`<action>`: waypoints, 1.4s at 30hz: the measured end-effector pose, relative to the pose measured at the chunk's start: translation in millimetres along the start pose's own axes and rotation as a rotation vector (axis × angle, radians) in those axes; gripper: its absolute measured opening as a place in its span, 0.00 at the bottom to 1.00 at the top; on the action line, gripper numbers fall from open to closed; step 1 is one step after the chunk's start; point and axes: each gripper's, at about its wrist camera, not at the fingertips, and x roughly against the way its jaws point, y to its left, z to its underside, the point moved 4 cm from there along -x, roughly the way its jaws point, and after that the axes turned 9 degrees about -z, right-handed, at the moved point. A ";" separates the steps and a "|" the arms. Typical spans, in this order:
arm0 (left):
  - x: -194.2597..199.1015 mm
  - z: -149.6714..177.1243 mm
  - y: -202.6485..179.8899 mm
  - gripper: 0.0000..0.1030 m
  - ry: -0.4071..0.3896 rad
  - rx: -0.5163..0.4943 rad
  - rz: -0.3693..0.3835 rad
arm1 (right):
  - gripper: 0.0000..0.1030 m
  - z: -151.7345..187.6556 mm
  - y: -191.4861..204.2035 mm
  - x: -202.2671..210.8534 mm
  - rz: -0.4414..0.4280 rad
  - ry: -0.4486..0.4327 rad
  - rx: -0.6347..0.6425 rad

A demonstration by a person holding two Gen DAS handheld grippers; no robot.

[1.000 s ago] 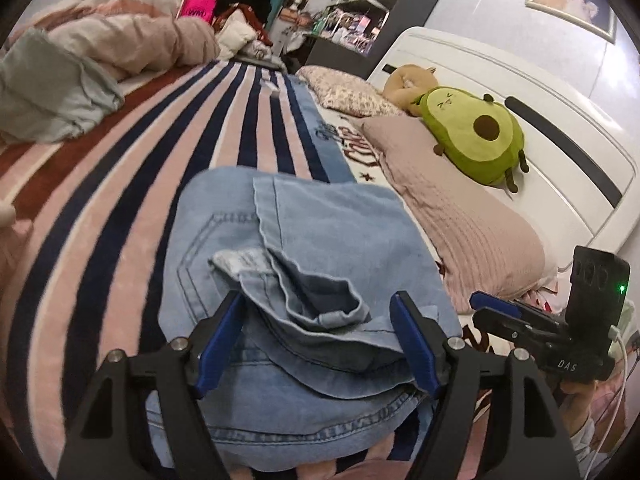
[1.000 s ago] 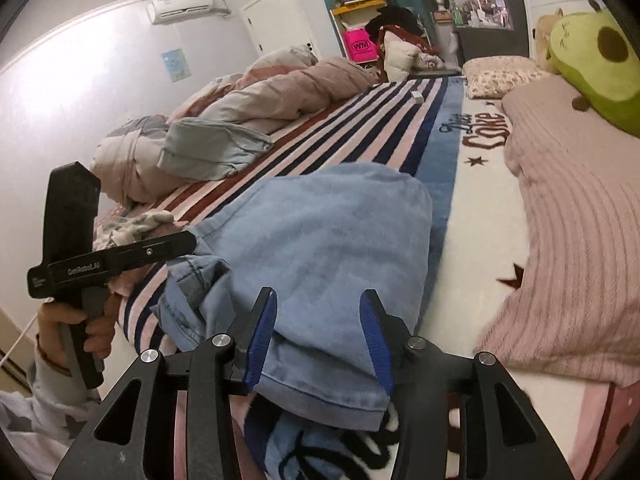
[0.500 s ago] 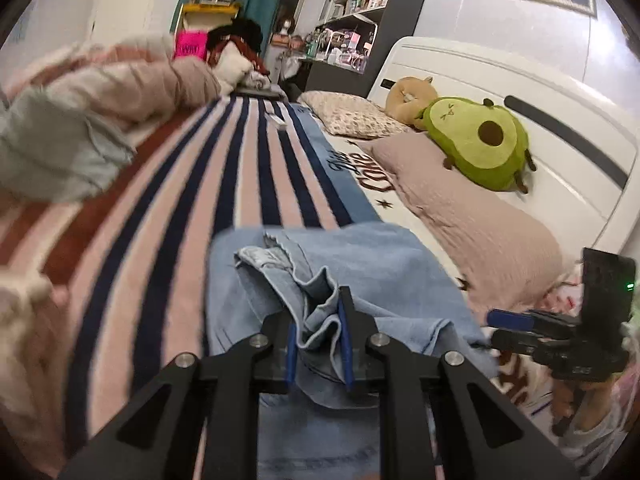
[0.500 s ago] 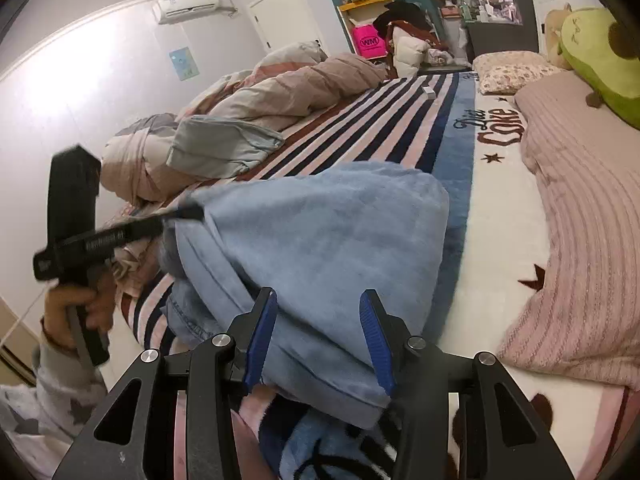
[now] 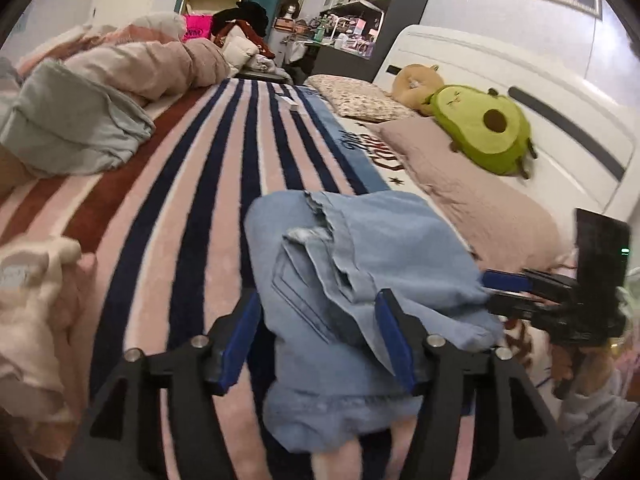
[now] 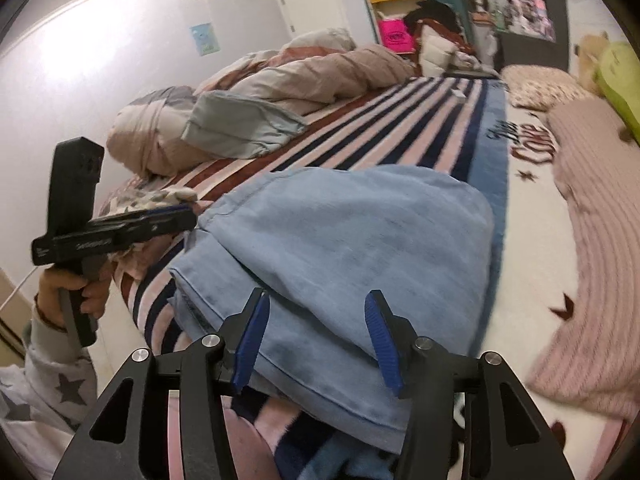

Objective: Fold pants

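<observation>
1. Far left, left wrist view: a grey folded cloth (image 5: 68,136) lies against a rumpled pink duvet (image 5: 148,64); both sit on the striped blanket (image 5: 224,184) that covers the bed.
2. Near left: a cream fleecy garment (image 5: 36,300) bunches at the blanket's edge.
3. Centre: the pants (image 5: 360,272), light blue denim, lie in a folded heap on the blanket, near edge of the bed, with a frayed hem showing on top.
4. Left gripper (image 5: 318,340): released, blue pads spread wide on either side of the denim heap, gripping nothing.
5. Right of centre: a pink pillow (image 5: 472,200) lies along the white headboard (image 5: 520,80), with an avocado plush (image 5: 484,132) on it.
6. Right wrist view: right gripper (image 6: 316,336) released too, its 2 pads apart over the near fold of the pants (image 6: 352,240), not closed on cloth.
7. Same view, left: the left gripper (image 6: 180,216) shows side-on, tips just beside the denim's left edge.
</observation>
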 end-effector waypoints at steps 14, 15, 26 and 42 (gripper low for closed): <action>-17.7 -12.9 6.7 0.55 -0.005 0.112 0.100 | 0.46 36.2 25.6 -40.2 0.023 0.156 0.095; -18.6 -13.5 3.8 0.55 -0.007 0.107 0.101 | 0.45 36.4 25.2 -37.3 0.018 0.152 0.087; -12.8 14.0 -27.5 0.51 0.070 -0.063 0.046 | 0.45 23.9 8.0 -1.8 0.043 0.060 0.004; -29.3 -1.1 -24.7 0.46 0.097 -0.075 -0.007 | 0.45 19.1 -1.9 13.7 0.040 -0.003 -0.047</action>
